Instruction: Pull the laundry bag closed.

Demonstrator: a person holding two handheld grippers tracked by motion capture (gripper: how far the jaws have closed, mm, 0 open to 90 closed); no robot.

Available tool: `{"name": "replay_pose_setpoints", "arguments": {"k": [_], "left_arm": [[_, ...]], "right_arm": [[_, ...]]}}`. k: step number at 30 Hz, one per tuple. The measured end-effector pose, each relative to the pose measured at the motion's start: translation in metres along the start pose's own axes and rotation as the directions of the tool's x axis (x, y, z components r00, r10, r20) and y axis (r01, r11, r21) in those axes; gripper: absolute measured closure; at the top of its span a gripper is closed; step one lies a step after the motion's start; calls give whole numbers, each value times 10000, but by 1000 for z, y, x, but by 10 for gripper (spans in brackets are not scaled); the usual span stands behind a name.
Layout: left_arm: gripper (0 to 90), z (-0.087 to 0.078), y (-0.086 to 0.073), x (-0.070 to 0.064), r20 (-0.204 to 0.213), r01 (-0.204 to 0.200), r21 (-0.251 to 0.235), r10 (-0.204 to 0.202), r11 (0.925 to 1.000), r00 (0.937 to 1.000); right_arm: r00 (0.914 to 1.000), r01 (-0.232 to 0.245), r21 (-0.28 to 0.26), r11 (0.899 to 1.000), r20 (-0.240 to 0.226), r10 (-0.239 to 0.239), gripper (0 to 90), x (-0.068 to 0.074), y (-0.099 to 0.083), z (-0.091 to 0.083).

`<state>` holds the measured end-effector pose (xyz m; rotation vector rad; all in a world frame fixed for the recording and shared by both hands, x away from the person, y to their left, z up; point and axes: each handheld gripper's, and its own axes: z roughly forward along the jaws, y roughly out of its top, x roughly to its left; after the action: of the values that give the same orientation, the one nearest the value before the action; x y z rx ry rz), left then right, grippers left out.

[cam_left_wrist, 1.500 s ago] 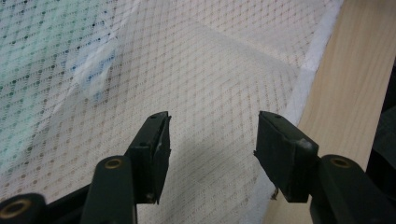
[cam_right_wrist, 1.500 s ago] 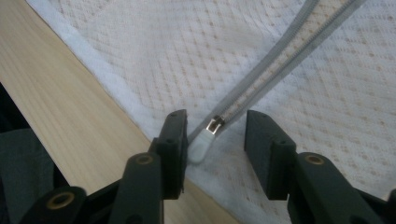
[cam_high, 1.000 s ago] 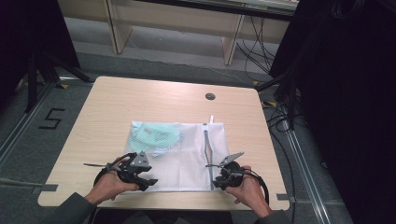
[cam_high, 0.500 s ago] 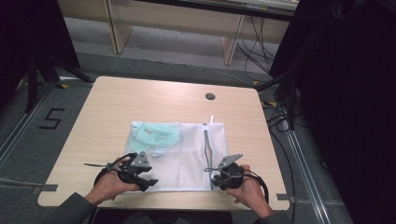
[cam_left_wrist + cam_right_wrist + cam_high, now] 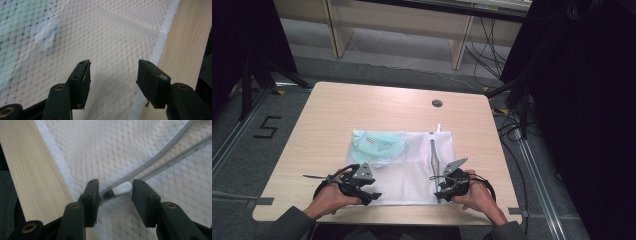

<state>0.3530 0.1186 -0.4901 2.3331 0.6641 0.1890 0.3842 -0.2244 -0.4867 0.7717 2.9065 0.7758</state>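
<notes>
Two claws are at the near edge of the white mesh laundry bag, one in each of your hands. Your right claw is open, and the white zipper pull lies between its jaws; I cannot tell if a jaw touches it. From the pull, the grey zipper runs away across the mesh. In the high view this claw sits at the near end of the zipper, close to the table edge.

Your left claw is open too, with nothing between its jaws, just above the mesh near the white hem of the bag. In the high view it is at the bag's near left corner. Inside the bag, at the far left part, lies a mint-green garment. The bag is flat in the middle of the table.
</notes>
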Motion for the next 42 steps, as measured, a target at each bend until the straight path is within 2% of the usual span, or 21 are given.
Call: {"name": "replay_pose_setpoints", "arguments": {"k": [2, 3, 4, 9, 11, 14, 16, 21, 22, 24, 28, 29, 30, 31, 33, 34, 37, 38, 39, 41, 42], "left_arm": [[436, 0, 0, 0, -36, 30, -2, -30, 10000, 10000], [436, -1, 1, 1, -91, -189, 40, 189, 9998, 9998], [436, 0, 0, 0, -101, 21, 40, -20, 10000, 9999], [435, -1, 0, 2, -109, -158, 30, 159, 9999, 9998], [435, -1, 0, 2, -102, -183, 64, 184, 9998, 9998], [435, -1, 0, 2, -103, -175, 47, 176, 9998, 9998], [435, -1, 0, 1, -67, -117, 6, 117, 9999, 9999], [434, -1, 0, 2, -49, -140, 56, 140, 9999, 9999], [434, -1, 0, 3, -22, -270, 125, 270, 9996, 9996], [434, -1, 0, 2, -51, -131, 55, 131, 9999, 9999], [434, -1, 0, 1, -112, -128, 44, 129, 9999, 9999], [434, 0, 0, 0, -55, 20, -12, -20, 10000, 10000], [434, 0, 1, -1, -70, -84, 1, 84, 10000, 9999], [434, 1, 2, -2, -16, -51, -65, 51, 10000, 10000], [433, 2, 5, -5, 49, -304, -190, 305, 9994, 9995], [433, 4, 7, -8, 42, -264, -299, 266, 9992, 9996], [432, 14, 17, -19, 174, -582, -916, 600, 9941, 9980], [431, 20, 22, -26, 369, -464, -1241, 513, 9912, 9980], [428, 24, 26, -31, 451, -556, -1407, 625, 9885, 9970], [423, 35, 34, -46, 710, -917, -1571, 1038, 9833, 9921], [417, 41, 37, -52, 692, -1113, -1533, 1230, 9819, 9900]], "right_arm": [[9999, 86, -97, 9999, -149, -87, 581, -2, 0, 0], [9997, 114, -136, 9998, -213, -117, 581, -3, 1, 0], [9994, 155, -96, 9998, -304, -158, 588, -4, 1, 0], [9979, 503, 30, 9987, -403, -502, 715, -2, 2, -3], [9931, 1073, -18, 9942, -481, -1073, 734, -2, 3, -3], [9931, 1119, 106, 9937, -367, -1115, 760, 1, 4, -3], [9922, 1161, 120, 9932, -477, -1154, 775, 2, 5, -4], [9878, 1519, 188, 9882, -374, -1512, 838, 4, 7, -7], [9872, 1564, 199, 9875, -341, -1557, 855, 4, 7, -6], [9861, 1652, 329, 9857, -244, -1645, 861, 5, 6, -7], [9855, 1692, 353, 9850, -147, -1688, 866, 6, 7, -8], [9851, 1719, 338, 9845, -150, -1715, 866, 6, 8, -9], [9852, 1712, 296, 9848, -132, -1709, 866, 7, 9, -9], [9854, 1699, 226, 9852, -106, -1697, 867, 7, 10, -10], [9854, 1702, 74, 9854, -37, -1702, 867, 9, 11, -12], [9859, 1672, -11, 9859, -6, -1672, 867, 9, 12, -13], [9881, 1536, -222, 9879, 5, -1536, 867, 10, 15, -16], [9888, 1492, -238, 9885, -23, -1493, 867, 10, 15, -17], [9904, 1380, -353, 9898, -65, -1383, 867, 9, 15, -17], [9914, 1302, -444, 9905, -37, -1305, 867, 9, 16, -19], [9914, 1304, -443, 9905, -26, -1307, 867, 8, 16, -20]]}}
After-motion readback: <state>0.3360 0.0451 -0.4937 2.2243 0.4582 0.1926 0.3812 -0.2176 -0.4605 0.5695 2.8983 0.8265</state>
